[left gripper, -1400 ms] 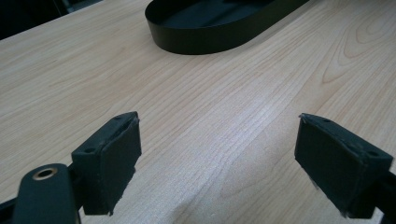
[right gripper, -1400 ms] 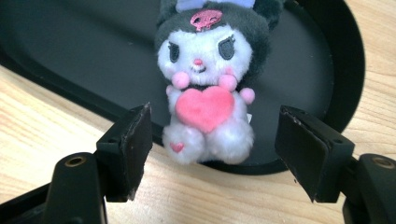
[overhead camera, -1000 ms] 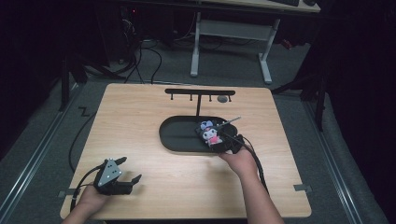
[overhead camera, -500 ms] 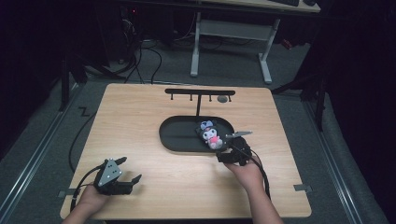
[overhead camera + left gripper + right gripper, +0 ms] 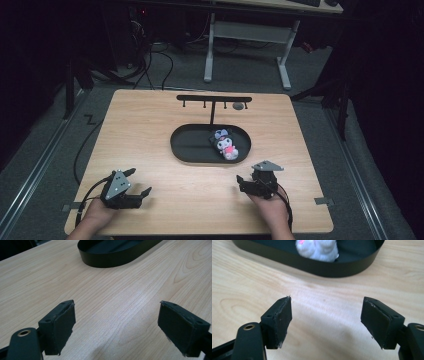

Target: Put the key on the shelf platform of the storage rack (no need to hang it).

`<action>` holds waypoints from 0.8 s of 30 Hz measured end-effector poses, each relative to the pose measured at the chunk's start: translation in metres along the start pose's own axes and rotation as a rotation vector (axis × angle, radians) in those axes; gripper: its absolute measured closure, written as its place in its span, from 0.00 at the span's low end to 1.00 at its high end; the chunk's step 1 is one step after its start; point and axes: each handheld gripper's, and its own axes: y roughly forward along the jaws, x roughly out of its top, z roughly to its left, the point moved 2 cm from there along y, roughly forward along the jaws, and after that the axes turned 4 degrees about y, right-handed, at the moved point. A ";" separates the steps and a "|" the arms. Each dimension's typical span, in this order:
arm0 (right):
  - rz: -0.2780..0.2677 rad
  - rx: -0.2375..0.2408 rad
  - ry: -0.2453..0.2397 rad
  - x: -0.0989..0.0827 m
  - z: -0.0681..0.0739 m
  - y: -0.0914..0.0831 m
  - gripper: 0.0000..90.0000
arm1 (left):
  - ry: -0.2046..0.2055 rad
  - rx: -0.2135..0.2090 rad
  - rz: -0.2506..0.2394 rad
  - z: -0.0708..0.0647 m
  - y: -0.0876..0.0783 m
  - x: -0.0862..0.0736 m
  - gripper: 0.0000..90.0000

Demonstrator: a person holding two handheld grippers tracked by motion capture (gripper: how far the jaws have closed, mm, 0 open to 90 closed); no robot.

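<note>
1. The plush toy [image 5: 226, 144] lies in the right half of the black oval tray [image 5: 186, 145], which stands in the middle of the tabletop [image 5: 150, 120].
2. The toy has a dark head with a pale face and a pink part at its near end, and it lies close to the near right wall of the tray.
3. In the right gripper view, the white and pink part of the plush toy [image 5: 318, 248] shows just behind the near wall of the tray [image 5: 352, 266].
4. The right gripper [image 5: 246, 184] is low over the tabletop, near the front edge, in front of the right end of the tray and apart from it.
5. Its jaws are spread wide and have just been opening further; nothing is between them, and bare wood [image 5: 324, 305] shows in the gap.
6. The left gripper [image 5: 139, 182] is near the front left corner of the tabletop, well apart from the tray.
7. Its jaws are also spread wide and hold nothing; in the left gripper view, bare tabletop [image 5: 115, 312] lies between them and the left end of the tray [image 5: 107, 260] is farther off.
8. A black T-shaped rack [image 5: 214, 99] with small hooks stands behind the tray, and a small grey round thing [image 5: 238, 106] is at its right part.
9. A cable [image 5: 80, 150] runs off the left edge of the tabletop.
</note>
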 end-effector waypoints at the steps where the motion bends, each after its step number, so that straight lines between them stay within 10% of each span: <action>1: -0.007 0.006 0.004 -0.004 0.000 -0.002 0.28 | 0.000 0.000 -0.001 0.000 0.000 0.000 0.17; 13: -0.147 0.026 -0.013 -0.048 0.018 -0.045 0.26 | -0.005 -0.014 -0.003 0.001 0.000 0.000 0.17; 24: -0.143 0.019 -0.005 -0.054 0.017 -0.043 0.26 | -0.004 -0.016 0.001 0.001 0.000 0.000 0.17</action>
